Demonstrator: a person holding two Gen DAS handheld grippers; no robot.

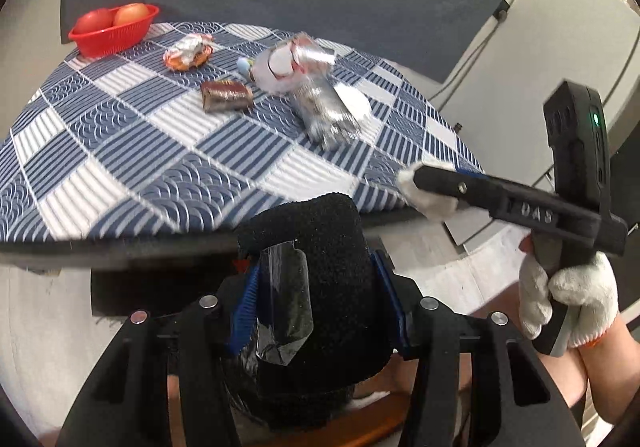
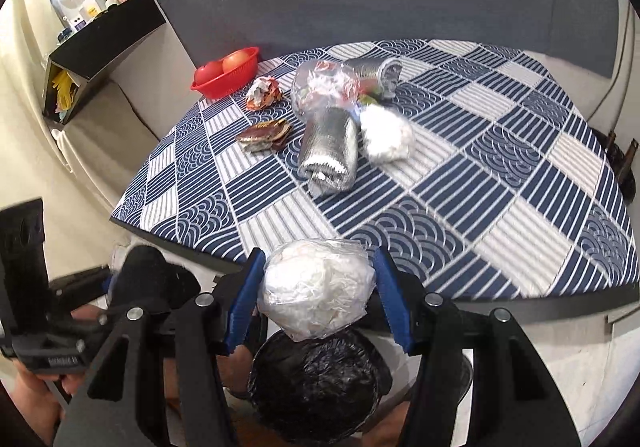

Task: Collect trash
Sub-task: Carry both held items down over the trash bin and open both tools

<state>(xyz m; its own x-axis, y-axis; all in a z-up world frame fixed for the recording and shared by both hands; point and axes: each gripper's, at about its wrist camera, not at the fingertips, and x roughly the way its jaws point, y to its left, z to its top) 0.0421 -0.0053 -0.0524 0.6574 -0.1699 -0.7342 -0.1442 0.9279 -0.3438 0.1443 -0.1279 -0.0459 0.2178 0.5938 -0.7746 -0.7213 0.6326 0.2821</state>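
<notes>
Trash still lies on the table (image 2: 520, 183), whose blue-and-white patterned cloth carries everything. Toward the far-left corner sits a red basket (image 2: 224, 85) with two round orange-red fruits in it. Just beside it, nearer the middle, is a crumpled orange-and-white wrapper (image 2: 263, 92), and nearer the left edge a flattened brown wrapper (image 2: 264, 137). Around the middle of the surface a clear plastic bag (image 2: 324, 85) stuffed with scraps touches a rolled silver foil pouch (image 2: 329, 153); a second silver roll (image 2: 380, 75) lies behind them toward the far edge, and a white wad in clear plastic (image 2: 386, 135) rests just beside the foil pouch on its right.

Off the near edge, the right gripper (image 2: 316, 291) has its blue fingers (image 2: 244, 303) closed on a ball of white paper wrapped in clear film (image 2: 316, 287). Directly below it (past the table's rim) is a bin lined with a black bag (image 2: 320, 379).

From the left wrist view, the left gripper (image 1: 316, 287) is clamped on a black foam-like piece (image 1: 336, 279) with a bit of clear film (image 1: 284, 303) stuck at its front, also off the near edge. The right gripper shows there from the side, held in a hand in a white knit glove (image 1: 568, 295), white wad at its tip.
</notes>
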